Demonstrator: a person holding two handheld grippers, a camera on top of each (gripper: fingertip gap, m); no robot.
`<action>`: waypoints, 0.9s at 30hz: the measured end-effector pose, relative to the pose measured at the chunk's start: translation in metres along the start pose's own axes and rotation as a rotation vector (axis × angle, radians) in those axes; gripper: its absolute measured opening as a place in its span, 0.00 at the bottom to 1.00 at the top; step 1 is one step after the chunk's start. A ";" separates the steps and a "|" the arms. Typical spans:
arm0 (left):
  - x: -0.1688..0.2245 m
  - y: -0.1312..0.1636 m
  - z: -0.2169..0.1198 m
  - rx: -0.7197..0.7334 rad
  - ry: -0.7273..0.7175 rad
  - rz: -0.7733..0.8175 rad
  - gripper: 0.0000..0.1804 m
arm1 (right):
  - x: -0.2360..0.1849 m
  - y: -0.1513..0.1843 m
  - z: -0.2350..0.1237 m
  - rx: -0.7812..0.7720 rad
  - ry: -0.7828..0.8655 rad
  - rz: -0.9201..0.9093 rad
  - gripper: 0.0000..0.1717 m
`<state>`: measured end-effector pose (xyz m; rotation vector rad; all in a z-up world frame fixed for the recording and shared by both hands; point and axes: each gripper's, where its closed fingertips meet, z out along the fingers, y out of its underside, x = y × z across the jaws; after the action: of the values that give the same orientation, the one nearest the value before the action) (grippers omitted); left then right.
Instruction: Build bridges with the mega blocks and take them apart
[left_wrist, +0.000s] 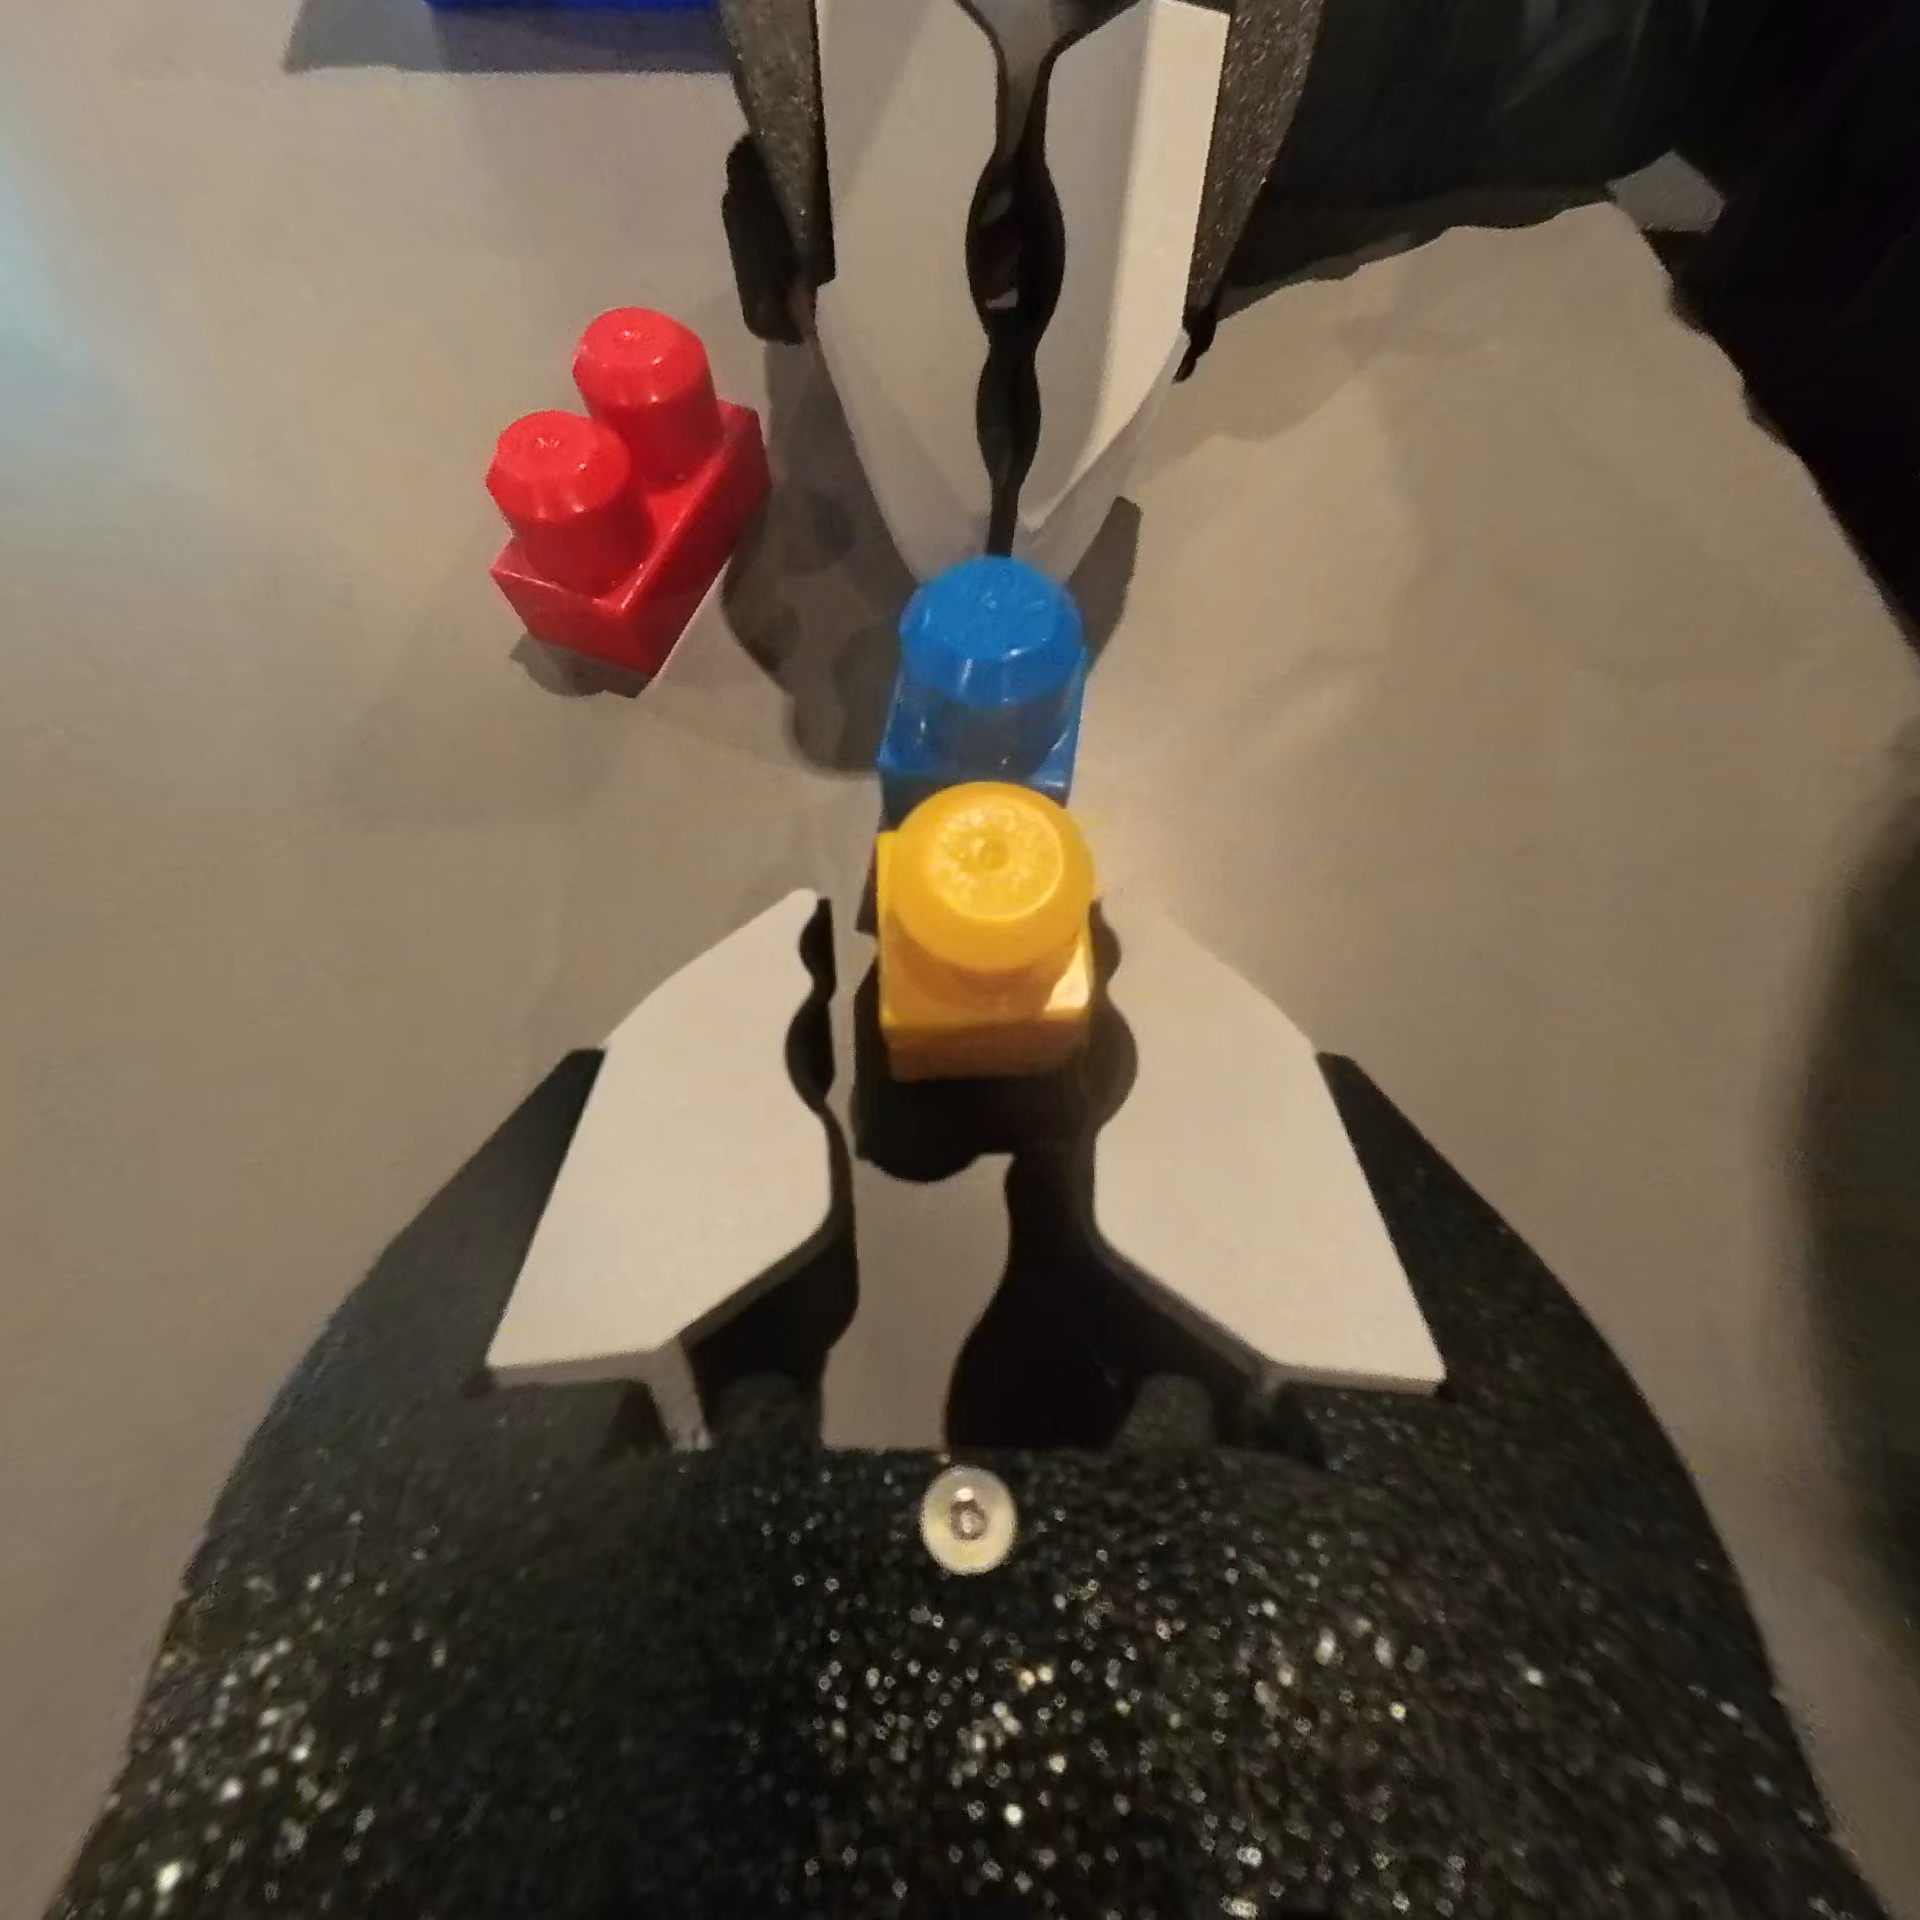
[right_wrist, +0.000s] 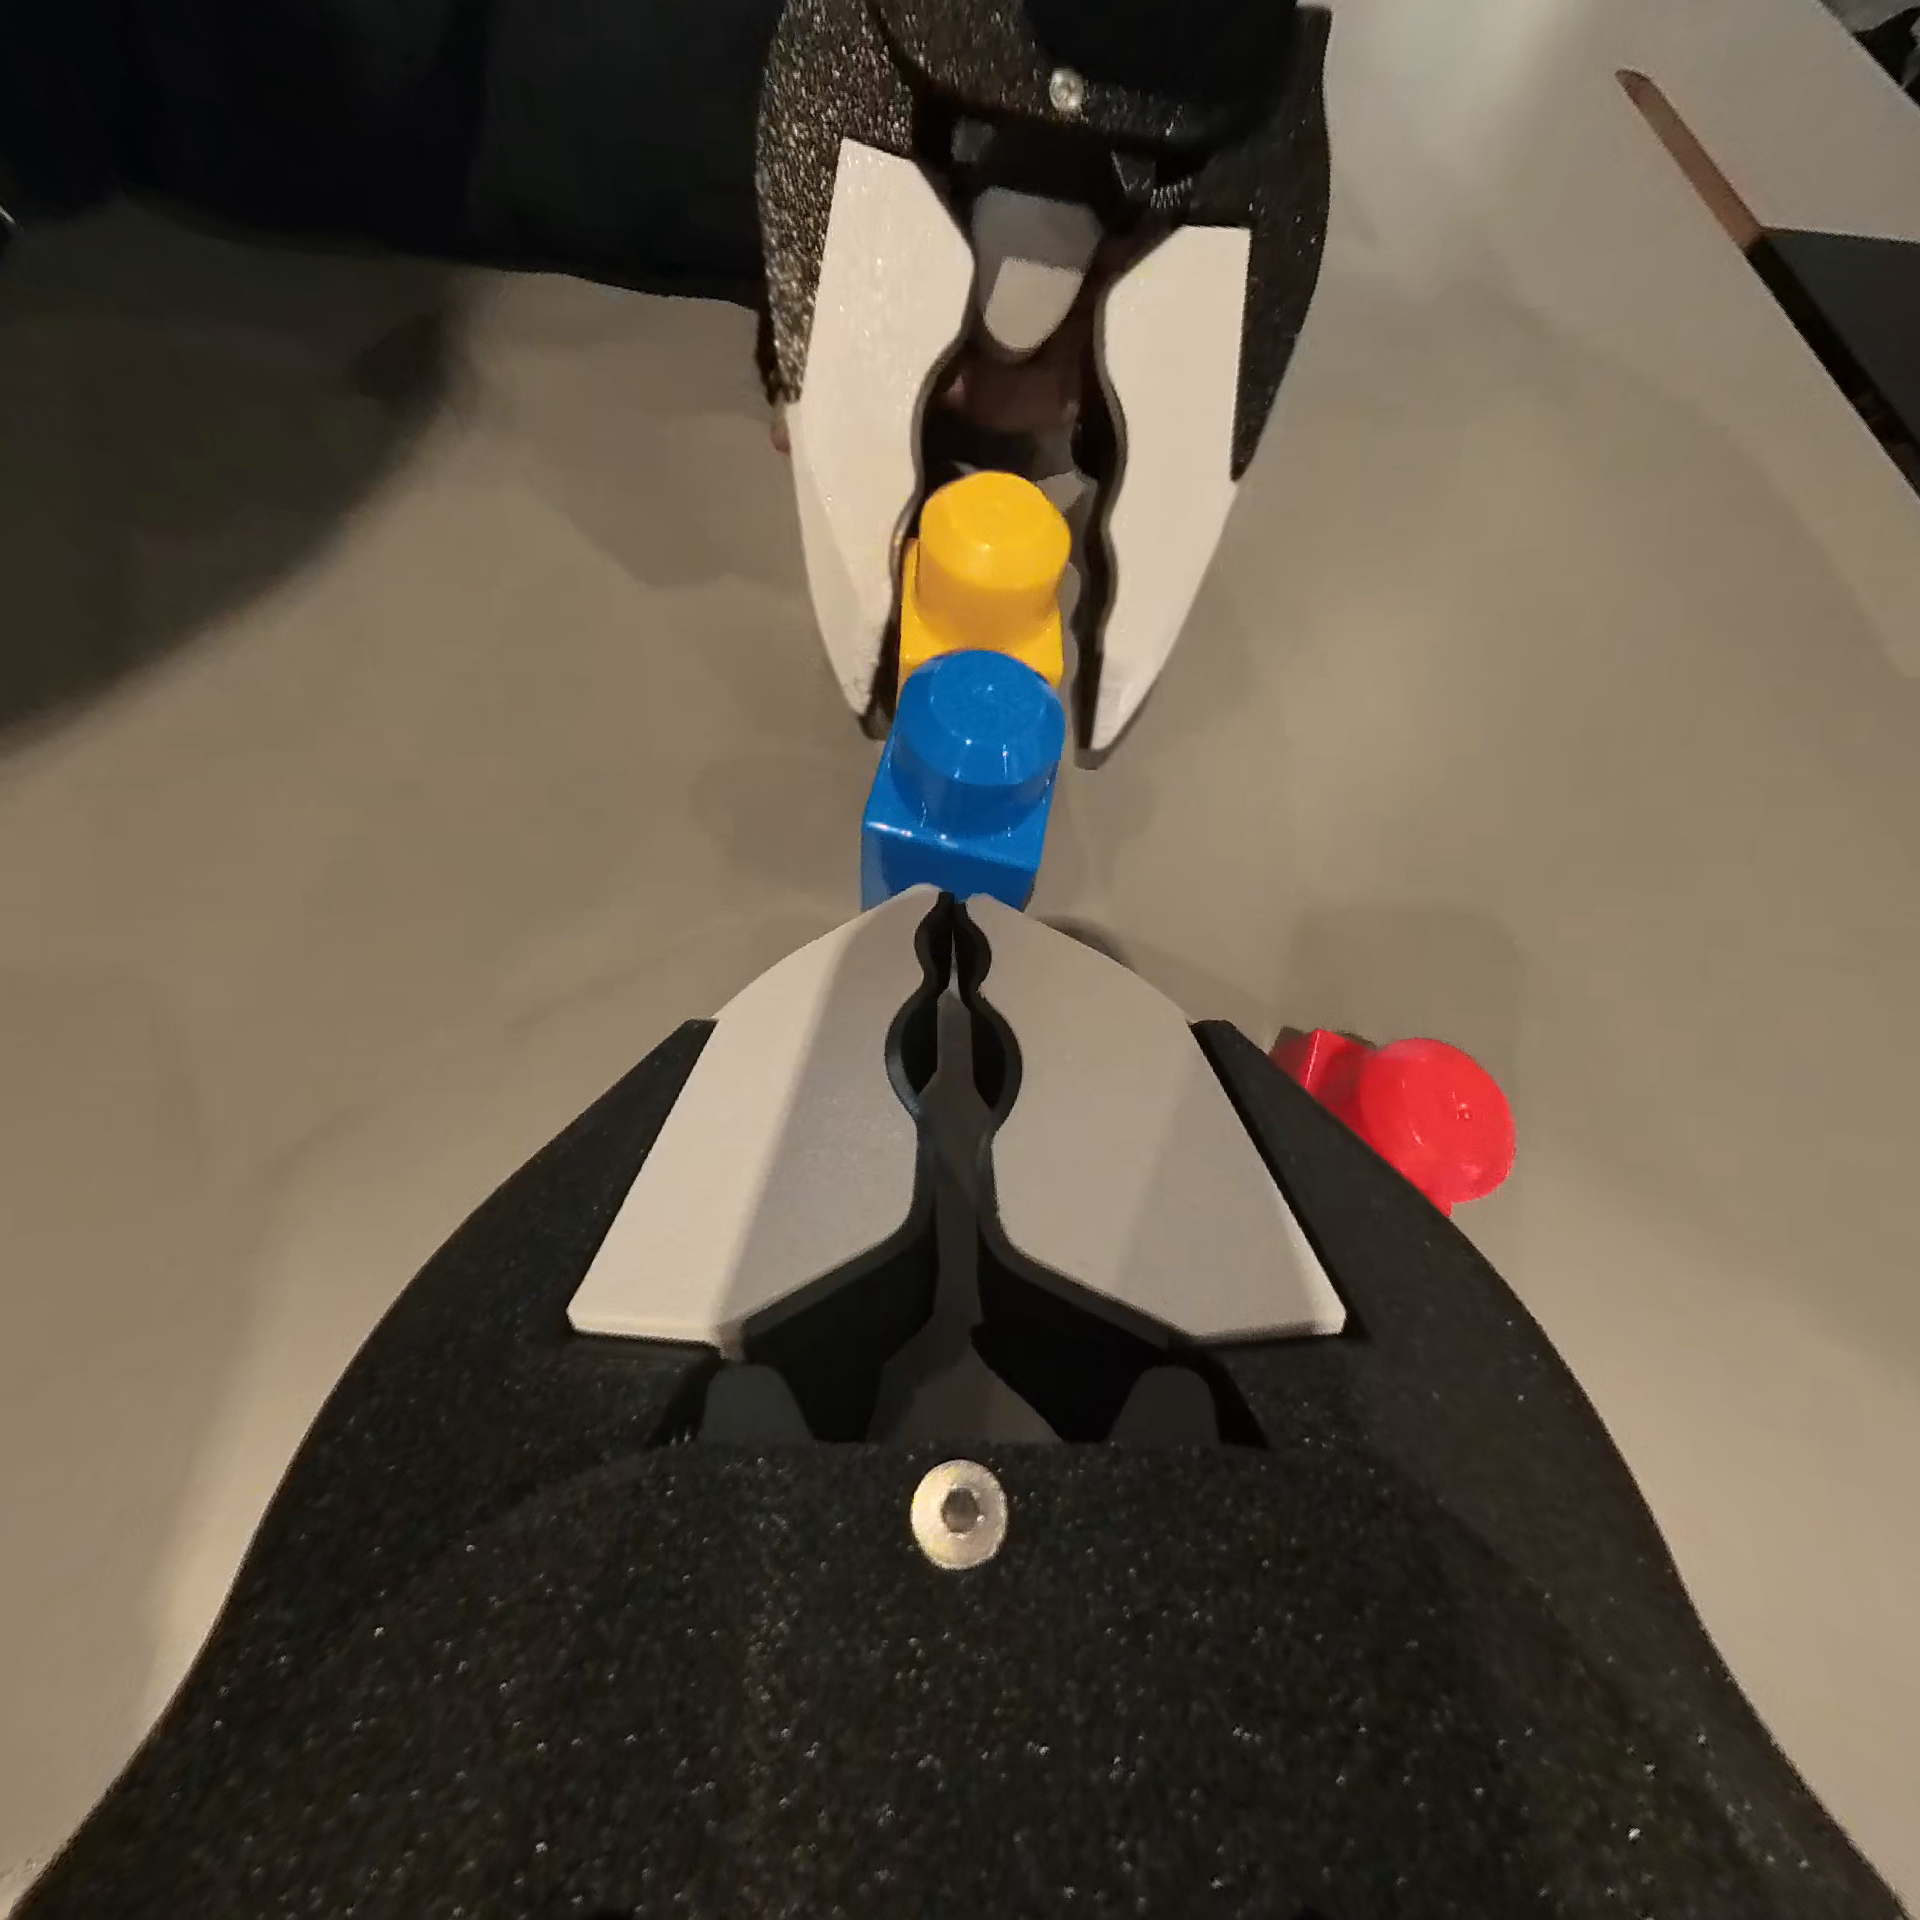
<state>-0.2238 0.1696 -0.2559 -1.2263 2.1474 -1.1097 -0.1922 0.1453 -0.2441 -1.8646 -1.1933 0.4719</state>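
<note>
A yellow single-stud plastic block (left_wrist: 982, 940) stands upright on the pale grey table (left_wrist: 260, 935). Touching its far side, seen from the left wrist, stands a blue single-stud plastic block (left_wrist: 982, 686), also upright. The left gripper (left_wrist: 966, 977) straddles the yellow block with its claw spread; a gap shows on at least one side, so the block is not clamped. The right gripper (right_wrist: 948, 914) faces it from beyond the blue block, claw clenched on nothing, tips just beside that block's base. A red two-stud plastic block (left_wrist: 623, 499) lies apart, left of the blue block in the left wrist view.
</note>
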 end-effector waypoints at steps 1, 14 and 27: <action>0.000 0.001 -0.001 0.000 0.001 0.004 0.23 | 0.000 -0.001 0.001 0.001 0.000 0.002 0.00; 0.002 -0.004 0.000 0.025 -0.005 -0.016 0.20 | 0.014 -0.004 0.006 0.035 -0.002 0.031 0.00; 0.008 -0.015 0.016 0.024 -0.282 -0.168 0.20 | 0.011 0.005 -0.023 0.050 -0.095 0.070 0.00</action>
<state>-0.2097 0.1514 -0.2525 -1.4772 1.8435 -0.9585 -0.1685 0.1438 -0.2336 -1.8637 -1.1702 0.6295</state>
